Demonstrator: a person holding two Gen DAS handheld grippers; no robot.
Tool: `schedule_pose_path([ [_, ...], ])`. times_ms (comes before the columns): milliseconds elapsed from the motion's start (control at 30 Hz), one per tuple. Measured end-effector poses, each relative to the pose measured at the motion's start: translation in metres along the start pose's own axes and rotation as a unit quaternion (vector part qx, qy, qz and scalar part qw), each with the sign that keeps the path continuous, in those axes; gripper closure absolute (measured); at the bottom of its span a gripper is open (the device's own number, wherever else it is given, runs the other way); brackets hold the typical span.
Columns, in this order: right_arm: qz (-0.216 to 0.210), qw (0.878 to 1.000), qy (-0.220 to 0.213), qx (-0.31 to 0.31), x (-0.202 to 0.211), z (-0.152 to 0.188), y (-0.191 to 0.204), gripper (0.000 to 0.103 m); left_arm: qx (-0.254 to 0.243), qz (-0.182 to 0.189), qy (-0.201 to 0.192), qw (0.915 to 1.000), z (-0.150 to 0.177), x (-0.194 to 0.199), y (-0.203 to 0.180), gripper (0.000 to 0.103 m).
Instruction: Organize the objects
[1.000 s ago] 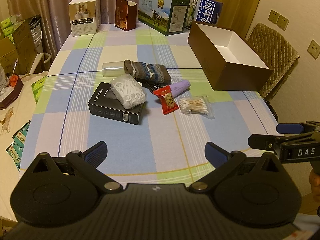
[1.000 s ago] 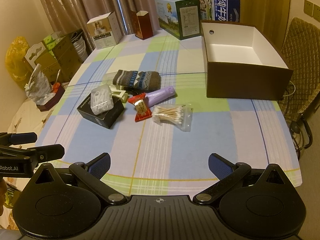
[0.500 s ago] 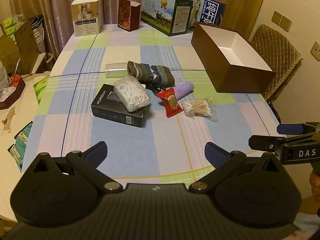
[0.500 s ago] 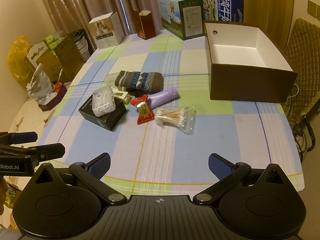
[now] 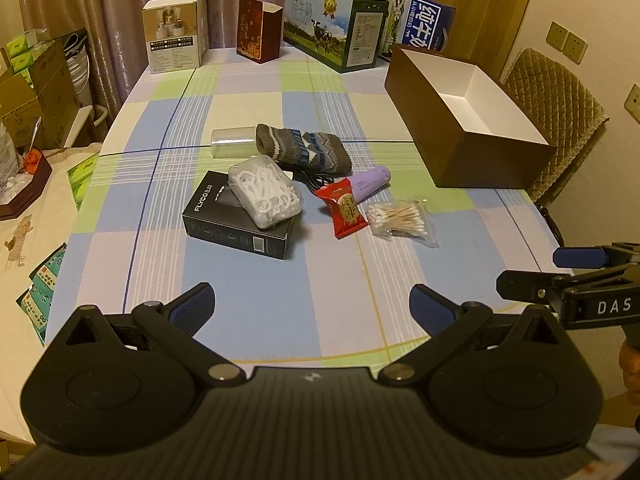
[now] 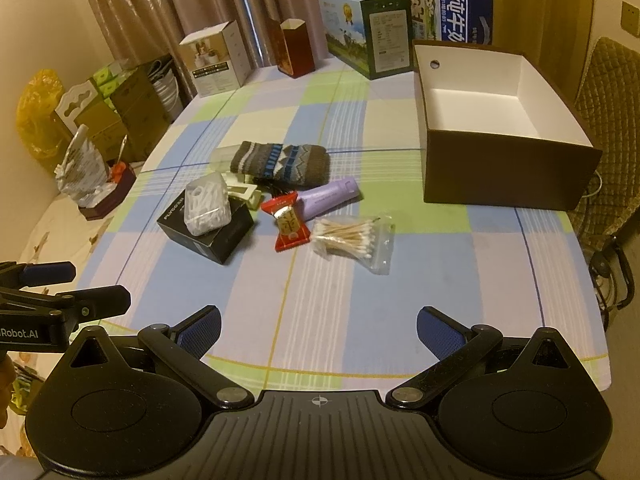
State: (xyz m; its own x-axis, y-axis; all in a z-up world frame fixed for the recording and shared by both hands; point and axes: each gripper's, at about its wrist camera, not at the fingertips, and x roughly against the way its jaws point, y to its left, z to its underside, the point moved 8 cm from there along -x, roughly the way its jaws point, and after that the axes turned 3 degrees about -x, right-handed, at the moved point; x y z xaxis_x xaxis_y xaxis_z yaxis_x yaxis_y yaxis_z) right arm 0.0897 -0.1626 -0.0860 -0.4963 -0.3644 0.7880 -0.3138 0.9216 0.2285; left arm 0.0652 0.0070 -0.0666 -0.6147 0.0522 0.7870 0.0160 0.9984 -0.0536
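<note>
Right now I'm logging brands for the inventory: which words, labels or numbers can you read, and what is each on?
"FLYCO": black box, on its top.
"DAS": right gripper, on its body, seen from the left wrist.
"Robot.AI": left gripper, on its body; the start is cut off.
"纯牛奶": green milk carton.
"纯牛": blue carton; the rest is hidden.
Red snack packet, white box: print too small to read.

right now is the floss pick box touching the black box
Touching. The left wrist view shows the floss pick box lying on top of the black box, no gap between them.
</note>
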Motion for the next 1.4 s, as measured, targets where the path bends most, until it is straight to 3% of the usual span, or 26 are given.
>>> schedule_pose_path([
  [733, -0.026, 0.999, 0.016, 0.029, -0.031, -0.033, -0.009, 0.002, 0.028, -0.021, 0.013, 0.9993, -0.018, -0.022, 0.006, 0.001],
  [1000, -0.056, 0.997, 0.016, 0.046, -0.048, -0.05, -0.015, 0.002, 0.048, -0.039, 0.021, 0.9979, -0.023, -0.035, 0.01, 0.001],
  [1400, -0.113, 0.984, 0.012, 0.14, -0.096, -0.071, -0.025, 0.002, 0.09, -0.079, 0.037, 0.9921, -0.025, -0.055, 0.021, 0.001],
])
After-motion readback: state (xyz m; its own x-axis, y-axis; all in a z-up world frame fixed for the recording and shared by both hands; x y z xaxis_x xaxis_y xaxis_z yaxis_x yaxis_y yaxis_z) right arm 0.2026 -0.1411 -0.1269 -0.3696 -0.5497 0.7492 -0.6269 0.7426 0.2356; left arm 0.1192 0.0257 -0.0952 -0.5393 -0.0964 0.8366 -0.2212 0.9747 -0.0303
